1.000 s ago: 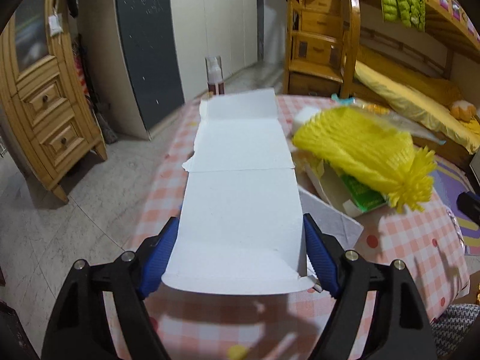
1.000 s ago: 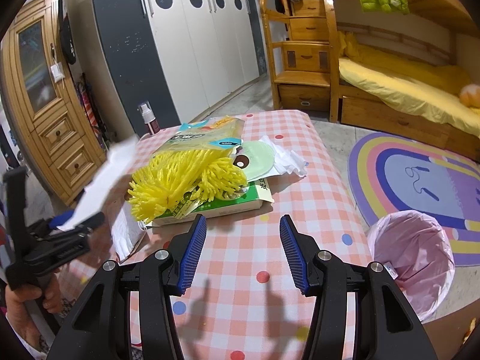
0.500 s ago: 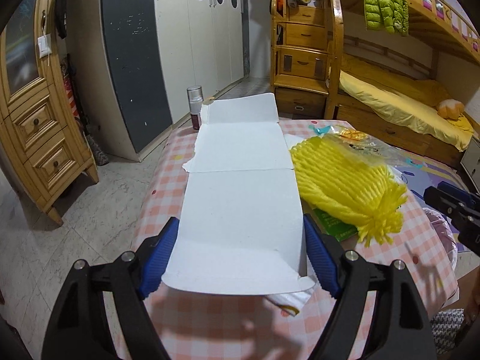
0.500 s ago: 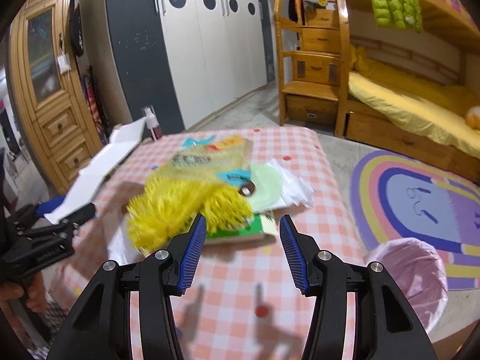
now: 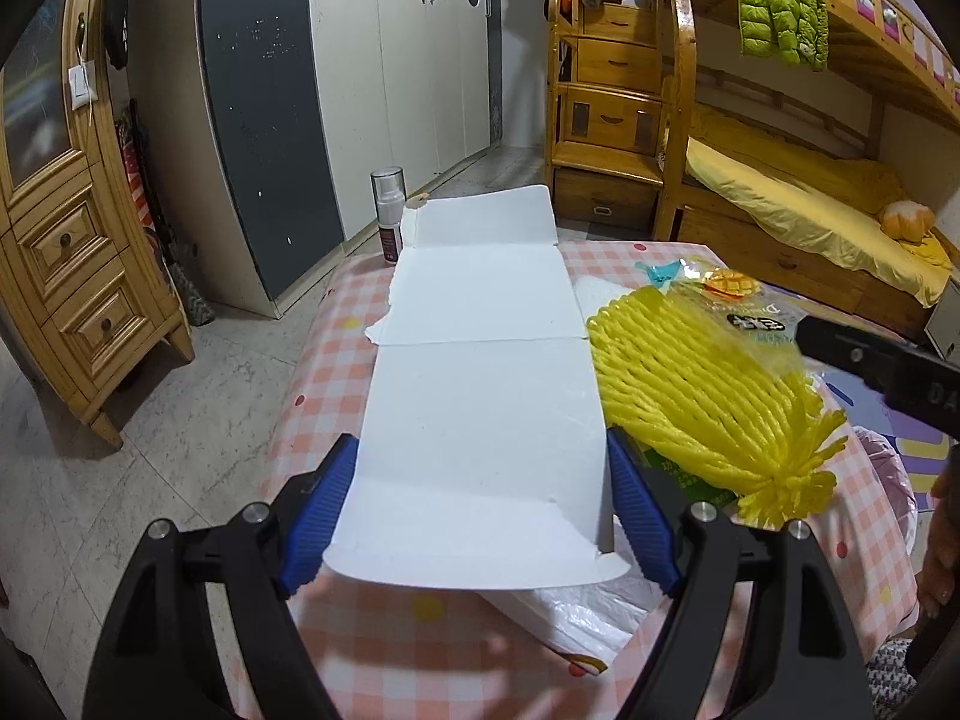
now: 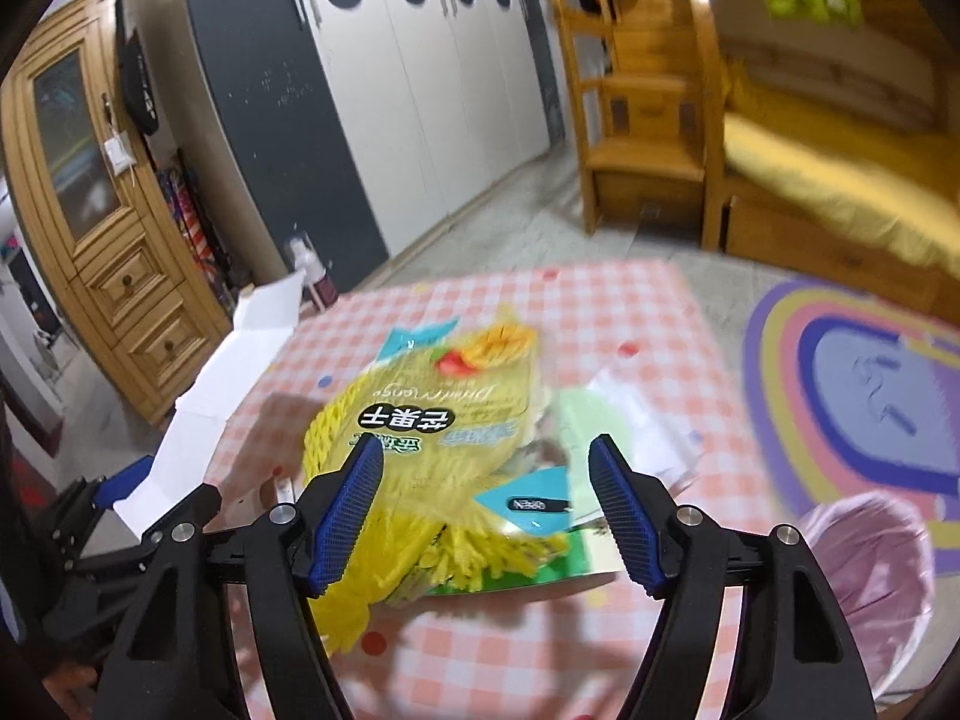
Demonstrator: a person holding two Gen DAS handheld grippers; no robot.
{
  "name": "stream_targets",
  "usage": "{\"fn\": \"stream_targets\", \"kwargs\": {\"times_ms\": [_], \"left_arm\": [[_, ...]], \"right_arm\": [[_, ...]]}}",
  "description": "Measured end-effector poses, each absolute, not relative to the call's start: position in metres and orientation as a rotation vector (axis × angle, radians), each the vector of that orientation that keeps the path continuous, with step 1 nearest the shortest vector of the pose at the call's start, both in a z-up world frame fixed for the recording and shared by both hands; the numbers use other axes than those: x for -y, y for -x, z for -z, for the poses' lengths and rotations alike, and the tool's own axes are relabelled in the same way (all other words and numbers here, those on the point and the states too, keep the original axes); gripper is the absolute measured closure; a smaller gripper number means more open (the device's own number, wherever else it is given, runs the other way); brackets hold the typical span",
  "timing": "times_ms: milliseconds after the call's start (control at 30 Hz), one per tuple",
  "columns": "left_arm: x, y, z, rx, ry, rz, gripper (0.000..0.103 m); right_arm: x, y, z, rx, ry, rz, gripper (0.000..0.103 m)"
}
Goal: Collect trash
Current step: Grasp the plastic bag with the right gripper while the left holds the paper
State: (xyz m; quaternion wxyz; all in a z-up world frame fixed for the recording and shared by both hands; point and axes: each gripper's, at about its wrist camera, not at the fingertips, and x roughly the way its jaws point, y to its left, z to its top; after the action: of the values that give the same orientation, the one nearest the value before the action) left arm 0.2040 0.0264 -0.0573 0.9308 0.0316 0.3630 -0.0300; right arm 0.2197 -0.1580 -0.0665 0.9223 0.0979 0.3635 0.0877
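Observation:
My left gripper is shut on a flattened white cardboard box and holds it above the checked table; the box also shows in the right wrist view. A yellow foam net lies on a green packet to its right, under a clear snack bag. My right gripper is open and empty, just above the snack bag and net. The pink-lined trash bin stands on the floor at the table's right.
A spray bottle stands at the table's far left corner. White plastic wrap lies under the box. A wooden cabinet is at left, a bunk bed at right, a rainbow rug beside the bin.
My right gripper has moved forward and down over the snack bag and net. My left gripper has lifted and drawn back a little with the white box still in it.

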Motion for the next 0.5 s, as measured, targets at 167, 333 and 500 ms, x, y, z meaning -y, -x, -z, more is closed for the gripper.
{"fn": "stream_targets", "kwargs": {"times_ms": [167, 333, 500], "left_arm": [[-0.022, -0.201, 0.062, -0.762, -0.081, 0.075, 0.025], [-0.020, -0.195, 0.062, -0.758, -0.104, 0.077, 0.025], [-0.018, -0.193, 0.062, -0.757, -0.103, 0.077, 0.025]], "right_arm": [[0.153, -0.220, 0.072, -0.776, -0.243, -0.208, 0.034], [0.154, -0.206, 0.063, -0.726, -0.238, -0.186, 0.055], [0.157, -0.197, 0.060, -0.700, -0.247, -0.184, 0.082]]}}
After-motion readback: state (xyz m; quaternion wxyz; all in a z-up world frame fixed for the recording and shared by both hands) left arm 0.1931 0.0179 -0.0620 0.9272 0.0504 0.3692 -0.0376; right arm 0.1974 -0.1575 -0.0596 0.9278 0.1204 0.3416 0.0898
